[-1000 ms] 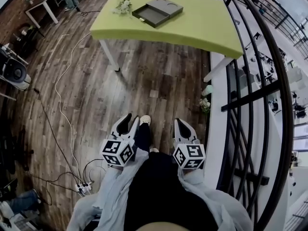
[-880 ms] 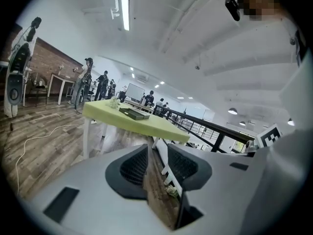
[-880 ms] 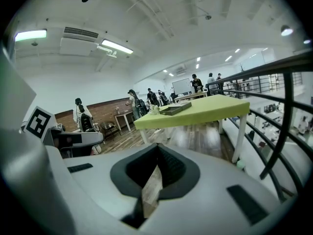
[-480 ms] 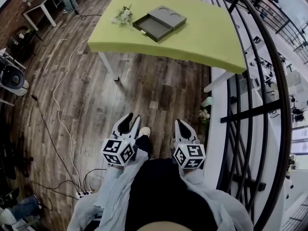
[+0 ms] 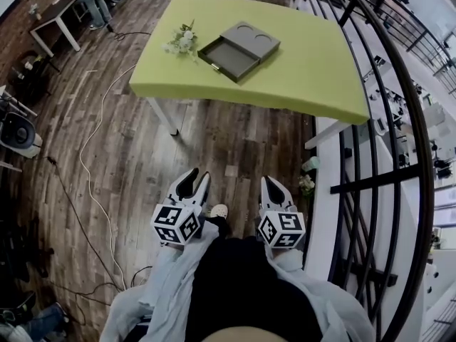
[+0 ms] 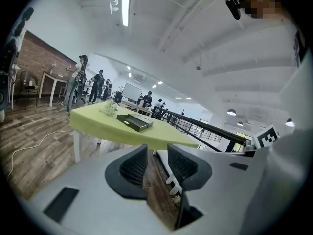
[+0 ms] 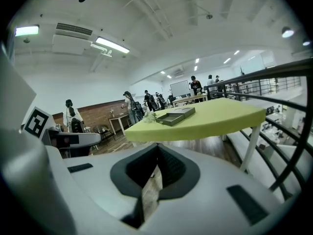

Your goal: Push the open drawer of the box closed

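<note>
The flat grey box (image 5: pixel 251 38) lies on the green table (image 5: pixel 313 70) far ahead, and its drawer (image 5: pixel 226 57) is pulled out toward the near left. It also shows small as the box (image 6: pixel 134 122) in the left gripper view and the box (image 7: pixel 175 115) in the right gripper view. My left gripper (image 5: pixel 196 177) hangs low near my body with its jaws a little apart and nothing between them (image 6: pixel 157 148). To its right, my right gripper (image 5: pixel 265 180) has its jaws together on nothing (image 7: pixel 157 147). Both are well short of the table.
A small bunch of white flowers (image 5: pixel 182 41) lies on the table left of the drawer. A black railing (image 5: pixel 370 162) runs along the right side. Cables (image 5: pixel 92 162) trail over the wooden floor at left. Several people (image 6: pixel 98 84) stand beyond the table.
The table and box have come closer and sit lower in the head view as I walk forward. Both grippers keep their places and jaw states.
</note>
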The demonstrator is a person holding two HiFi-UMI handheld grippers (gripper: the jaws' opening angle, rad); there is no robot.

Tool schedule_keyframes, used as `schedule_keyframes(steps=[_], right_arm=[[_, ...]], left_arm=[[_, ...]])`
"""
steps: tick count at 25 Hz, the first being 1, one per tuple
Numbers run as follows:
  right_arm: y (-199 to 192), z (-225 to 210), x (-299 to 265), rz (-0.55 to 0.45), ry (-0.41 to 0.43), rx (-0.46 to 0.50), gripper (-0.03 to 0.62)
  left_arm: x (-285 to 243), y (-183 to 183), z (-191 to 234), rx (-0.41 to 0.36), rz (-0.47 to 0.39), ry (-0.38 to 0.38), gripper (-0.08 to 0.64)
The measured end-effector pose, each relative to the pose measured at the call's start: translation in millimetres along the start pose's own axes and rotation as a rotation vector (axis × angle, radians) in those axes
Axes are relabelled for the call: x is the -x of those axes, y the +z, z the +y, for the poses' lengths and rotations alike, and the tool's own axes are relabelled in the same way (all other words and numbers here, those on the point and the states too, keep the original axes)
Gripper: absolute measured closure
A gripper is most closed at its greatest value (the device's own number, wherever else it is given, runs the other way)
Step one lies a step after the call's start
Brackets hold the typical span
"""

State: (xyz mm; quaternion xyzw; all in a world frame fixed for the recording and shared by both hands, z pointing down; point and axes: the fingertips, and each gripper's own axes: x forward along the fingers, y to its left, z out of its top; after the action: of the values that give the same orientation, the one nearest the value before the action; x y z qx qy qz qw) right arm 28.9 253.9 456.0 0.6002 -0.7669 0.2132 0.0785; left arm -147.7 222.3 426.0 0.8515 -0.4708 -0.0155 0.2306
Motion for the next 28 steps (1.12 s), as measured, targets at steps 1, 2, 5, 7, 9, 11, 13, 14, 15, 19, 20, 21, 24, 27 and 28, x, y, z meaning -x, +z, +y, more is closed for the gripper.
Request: schedule_keyframes(steps=[1, 2, 5, 7, 9, 11, 13, 14, 15, 19, 20, 21, 24, 27, 28], right_arm=[[3, 1, -6, -0.003, -0.002, -0.001, 0.586], [5, 1, -12, -0.005, -0.004, -0.003, 0.586], [9, 4, -30, -0.011, -0.005, -0.012, 0.584], [11, 7, -39, -0.011, -0.005, -0.015, 0.585], [12, 10, -46, -0.010, -0.006, -0.012, 0.586], [13, 12, -51, -0.005, -0.008, -0.015, 0.586], [15, 12, -52, -0.001, -0.014, -0.023, 0.586], [16, 11, -52, -0.003, -0.020, -0.027, 0.586], [19, 9, -51, -0.007, -0.028, -0.029, 0.586], [22, 1, -50, -0.011, -0.058, -0.046, 0.586], [21, 0, -51, -0.007, -0.061, -0.063, 0.585], [19, -1, -51, -0.003, -0.063, -0.084, 0.585], [17, -2, -59, 0.009, -0.059, -0.101, 0.586], [23, -4, -70, 0.017, -0.052, -0.081, 0.586], [24, -6, -74, 0.020, -0.049, -0.084, 0.586]], left_arm=[[-4, 4, 4, -0.005, -0.002, -0.002, 0.425], [-8, 8, 9, -0.011, -0.005, -0.004, 0.426], [-19, 16, 23, -0.021, -0.009, -0.007, 0.426], [-23, 20, 31, -0.022, -0.010, -0.009, 0.425], [-27, 22, 37, -0.021, -0.012, -0.010, 0.425], [-32, 22, 43, -0.015, -0.007, -0.014, 0.425], [-34, 20, 46, -0.009, 0.005, -0.020, 0.425], [-34, 18, 47, -0.007, 0.012, -0.022, 0.425], [-35, 17, 47, -0.005, 0.018, -0.025, 0.426], [-39, 13, 46, 0.009, 0.032, -0.041, 0.425], [-41, 13, 45, 0.010, 0.033, -0.045, 0.426], [-43, 13, 44, 0.009, 0.033, -0.050, 0.425], [-50, 13, 46, 0.010, 0.035, -0.055, 0.425], [-60, 16, 54, 0.022, 0.036, -0.039, 0.425], [-65, 18, 56, 0.027, 0.036, -0.034, 0.425]])
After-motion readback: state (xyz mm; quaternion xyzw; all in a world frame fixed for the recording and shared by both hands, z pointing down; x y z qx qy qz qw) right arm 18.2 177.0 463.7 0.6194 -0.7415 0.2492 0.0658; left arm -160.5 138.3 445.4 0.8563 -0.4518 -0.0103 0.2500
